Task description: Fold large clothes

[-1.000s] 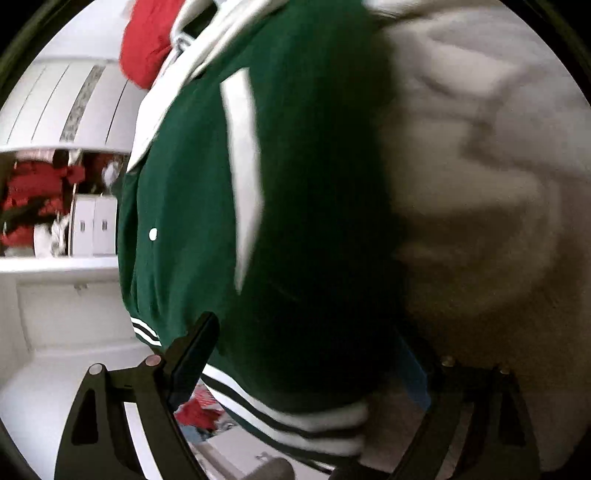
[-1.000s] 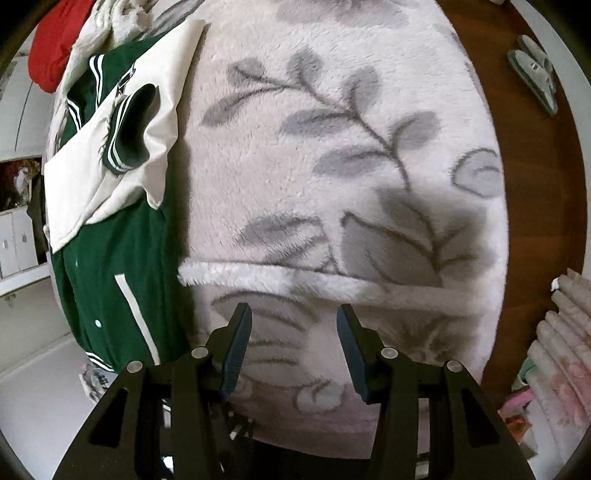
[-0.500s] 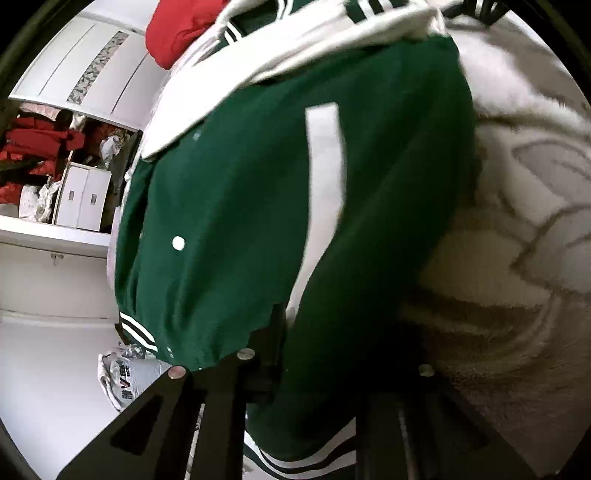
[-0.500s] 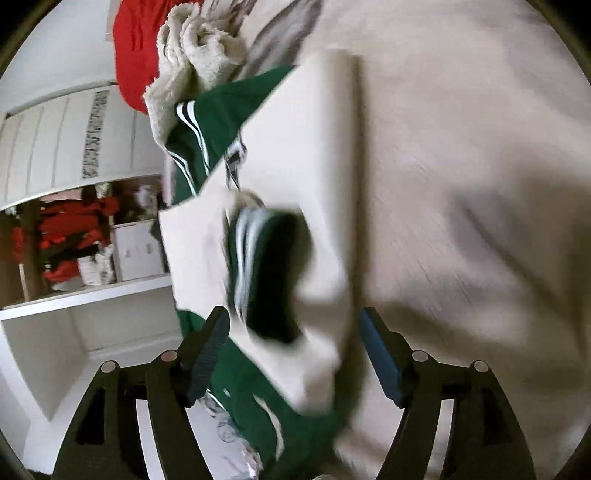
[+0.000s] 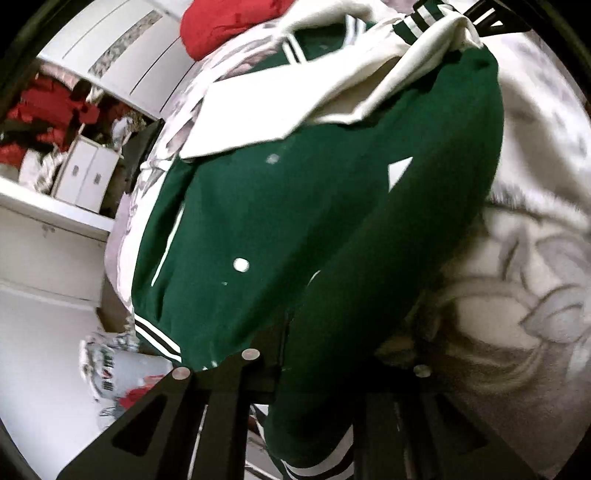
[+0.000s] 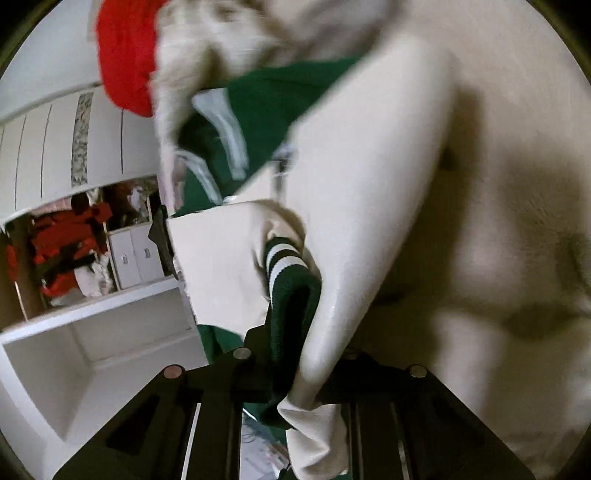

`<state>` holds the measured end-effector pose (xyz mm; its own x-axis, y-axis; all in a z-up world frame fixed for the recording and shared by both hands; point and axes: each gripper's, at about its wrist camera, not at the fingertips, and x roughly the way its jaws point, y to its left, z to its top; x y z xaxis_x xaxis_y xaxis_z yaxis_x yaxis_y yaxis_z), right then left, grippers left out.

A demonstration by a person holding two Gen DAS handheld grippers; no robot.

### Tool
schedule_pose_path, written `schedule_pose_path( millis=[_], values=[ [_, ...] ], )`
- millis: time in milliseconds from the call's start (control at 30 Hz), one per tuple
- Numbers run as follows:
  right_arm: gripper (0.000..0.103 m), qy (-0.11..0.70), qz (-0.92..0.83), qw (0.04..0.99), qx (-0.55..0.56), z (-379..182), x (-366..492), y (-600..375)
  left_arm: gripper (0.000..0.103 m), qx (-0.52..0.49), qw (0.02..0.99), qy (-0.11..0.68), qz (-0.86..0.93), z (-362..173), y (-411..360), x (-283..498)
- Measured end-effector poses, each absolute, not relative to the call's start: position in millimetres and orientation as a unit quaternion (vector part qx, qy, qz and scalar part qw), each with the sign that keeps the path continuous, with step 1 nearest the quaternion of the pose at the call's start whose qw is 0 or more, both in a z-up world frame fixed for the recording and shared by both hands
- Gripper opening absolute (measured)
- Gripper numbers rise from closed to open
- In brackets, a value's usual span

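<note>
A green varsity jacket [image 5: 295, 221] with cream sleeves and striped cuffs lies on a pale floral blanket [image 5: 524, 280]. My left gripper [image 5: 328, 373] is shut on the jacket's green lower body near the striped hem, with a fold of cloth running between the fingers. My right gripper [image 6: 295, 365] is shut on the cream sleeve [image 6: 369, 192] and its green striped cuff [image 6: 288, 273], which bunch between the fingers. The sleeves [image 5: 332, 85] lie folded across the jacket's upper part in the left wrist view.
A red garment [image 5: 229, 22] lies past the jacket's collar and shows in the right wrist view [image 6: 125, 59]. White shelving [image 6: 110, 306] with red clothes and small white drawers [image 5: 85, 177] stands to the left. A printed bag [image 5: 107, 365] lies on the floor below.
My left gripper has closed onto the jacket's lower green body. My right gripper moved left from the bare blanket to the sleeve and closed on the sleeve and cuff.
</note>
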<state>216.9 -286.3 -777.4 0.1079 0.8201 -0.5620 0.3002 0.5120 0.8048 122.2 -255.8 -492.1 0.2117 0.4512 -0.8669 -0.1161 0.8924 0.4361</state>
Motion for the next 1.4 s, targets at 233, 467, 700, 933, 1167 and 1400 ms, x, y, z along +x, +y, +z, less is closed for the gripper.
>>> schedule_pose_path(
  millis=[233, 467, 700, 933, 1167, 1400],
  values=[
    [0.015, 0.647, 0.192, 0.649, 0.35, -637.7, 251.9, -188.1, 0.01, 0.016, 0.781, 0.606, 0.147, -425.7, -139.4, 122.1],
    [0.015, 0.675, 0.168, 0.674, 0.25, -577.2, 314.3, 0.3, 0.01, -0.11, 0.76, 0.622, 0.152, -437.1, 16.3, 132.9],
    [0.016, 0.727, 0.095, 0.663, 0.15, -651.2, 376.8, 183.5, 0.019, -0.194, 0.725, 0.647, 0.133, -521.0, 143.1, 141.7],
    [0.065, 0.754, 0.152, 0.614, 0.178, -677.7, 385.8, 213.3, 0.037, -0.357, 0.691, 0.622, 0.093, -532.1, 230.6, 103.3],
    [0.066, 0.733, 0.206, 0.606, 0.23, -648.2, 299.0, 144.5, 0.057, -0.426, 0.675, 0.592, 0.116, -525.5, 266.4, 56.7],
    [0.066, 0.784, 0.15, 0.531, 0.284, -718.4, 123.3, 68.9, 0.057, -0.422, 0.649, 0.632, 0.04, -561.4, 212.3, 76.8]
  ],
)
